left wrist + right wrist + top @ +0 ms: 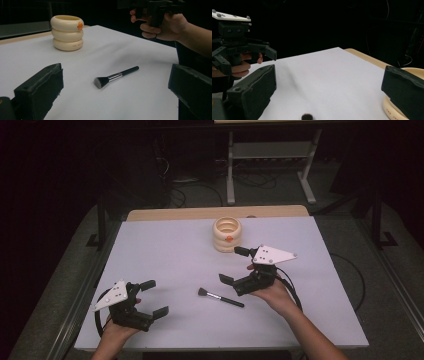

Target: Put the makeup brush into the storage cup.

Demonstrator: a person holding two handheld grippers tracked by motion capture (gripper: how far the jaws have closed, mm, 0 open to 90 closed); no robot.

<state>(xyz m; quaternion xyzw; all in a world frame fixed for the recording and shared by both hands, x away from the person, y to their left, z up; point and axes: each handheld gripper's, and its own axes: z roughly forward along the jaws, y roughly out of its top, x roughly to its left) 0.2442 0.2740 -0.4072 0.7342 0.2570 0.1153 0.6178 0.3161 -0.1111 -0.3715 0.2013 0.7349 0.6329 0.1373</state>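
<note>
Makeup brush (pixel 220 297) lies flat on white counter (pixel 165 255), mid-front, bristles toward 9 o'clock. Right gripper (pixel 234 265) hovers just at its 1 o'clock, fingers wide apart, holding nothing. Left gripper (pixel 154 297) well off at brush's 9 o'clock, fingers apart too. Cream ringed pot (pixel 227 234) stands at 12 o'clock, far side.

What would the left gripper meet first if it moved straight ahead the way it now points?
Most likely the makeup brush, lying on the white table between the open left gripper jaws' line; depth is uncertain, so it could pass above it.
</note>
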